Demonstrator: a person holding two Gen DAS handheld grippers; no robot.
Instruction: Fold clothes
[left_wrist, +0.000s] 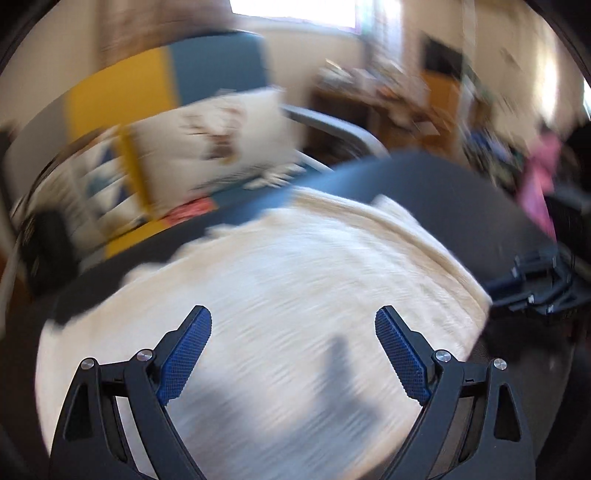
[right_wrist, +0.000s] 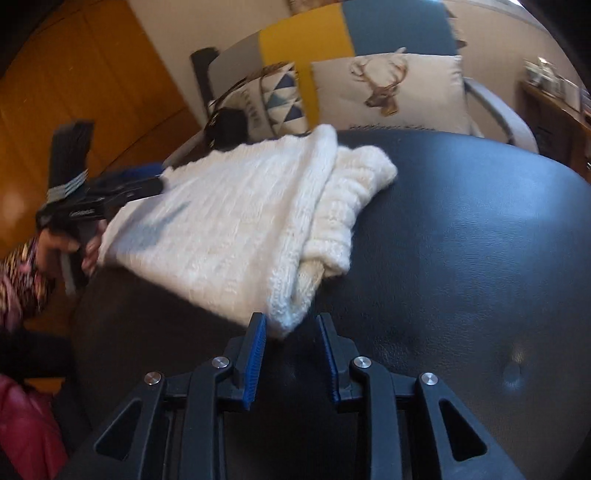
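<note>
A white knitted sweater lies folded on a black leather seat, a thick ribbed part sticking out on its right. In the right wrist view my right gripper is low over the seat. Its jaws stand a little apart around the sweater's near corner, with a gap at the right pad. In the blurred left wrist view my left gripper hangs wide open above the sweater, nothing between its fingers. A hand holds that gripper at the sweater's far left edge.
Behind the seat stands a sofa in yellow, blue and grey, with a deer cushion, a triangle-patterned cushion and a black bag. Wooden floor lies to the left, a wooden cabinet to the right and a red garment at the lower left.
</note>
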